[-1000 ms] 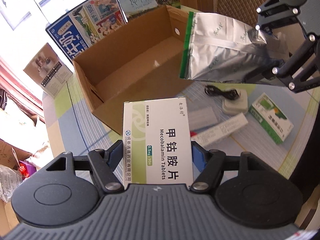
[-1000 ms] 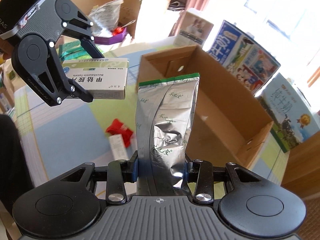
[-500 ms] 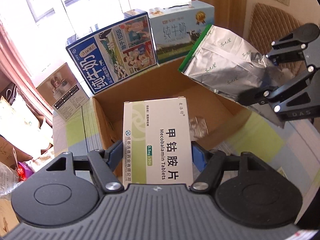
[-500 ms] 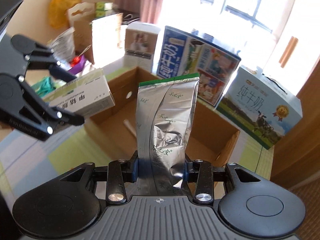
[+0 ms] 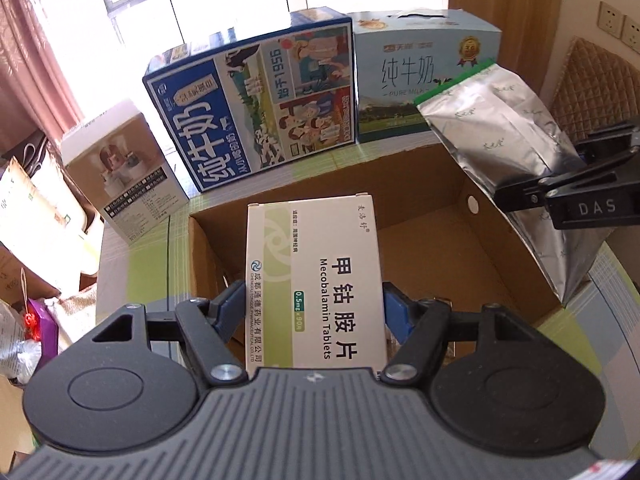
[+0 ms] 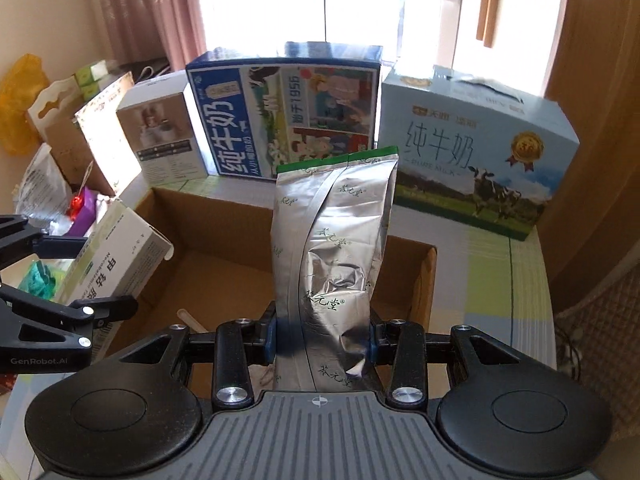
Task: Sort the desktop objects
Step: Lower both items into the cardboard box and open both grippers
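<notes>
Inside, cardboard box (image 6: 224,272) holding wooden stick (image 6: 192,319), small items unclear

Checked tablecloth (image 5: 136,256); open cardboard box (image 5: 496,264), two milk cartons (image 5: 256,104), small box (image 5: 124,168)

Both tongs point steeply downward, side by side. The left tongs (image 5: 316,312) stand fairly wide, blue pads pressed against the flat sides of a white box. The right tongs (image 6: 322,338) are narrower, pads clamped on the lower part of a crinkled foil pouch.
</notes>
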Tool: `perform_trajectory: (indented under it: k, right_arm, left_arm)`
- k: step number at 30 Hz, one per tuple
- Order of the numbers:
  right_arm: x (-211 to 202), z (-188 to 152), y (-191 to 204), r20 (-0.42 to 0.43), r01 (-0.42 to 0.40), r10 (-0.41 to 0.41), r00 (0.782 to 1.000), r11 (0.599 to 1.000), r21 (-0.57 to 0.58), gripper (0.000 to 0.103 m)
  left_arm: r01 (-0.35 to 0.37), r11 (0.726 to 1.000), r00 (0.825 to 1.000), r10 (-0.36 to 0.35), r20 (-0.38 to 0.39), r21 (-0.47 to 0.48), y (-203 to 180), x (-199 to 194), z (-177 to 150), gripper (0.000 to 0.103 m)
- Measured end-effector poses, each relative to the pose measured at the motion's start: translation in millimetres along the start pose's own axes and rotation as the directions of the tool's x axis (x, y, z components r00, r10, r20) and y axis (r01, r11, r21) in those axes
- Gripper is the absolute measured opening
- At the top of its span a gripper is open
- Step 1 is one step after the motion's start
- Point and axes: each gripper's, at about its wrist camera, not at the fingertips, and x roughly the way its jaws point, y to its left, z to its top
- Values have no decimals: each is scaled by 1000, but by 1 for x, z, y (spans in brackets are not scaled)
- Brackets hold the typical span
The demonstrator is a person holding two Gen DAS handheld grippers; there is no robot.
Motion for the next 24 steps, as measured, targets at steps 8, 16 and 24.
perform_trajectory:
  k: [8,16,24]
  right_arm:
    - [23,-5,-13,-31,-8,10,999,997,82,37]
    - [36,-11,-21,-59,-19,28,998,988,153,37]
    - [25,-8,-26,-22,-9,13,1000,983,184,50]
  left_arm:
    - [7,999,1000,-8,-16,-37,1,24,-1,68]
    - [-20,999,1000,21,9,-43,7,21,-12,80]
    - [-17,999,999,19,29,-50,13,4,-26,80]
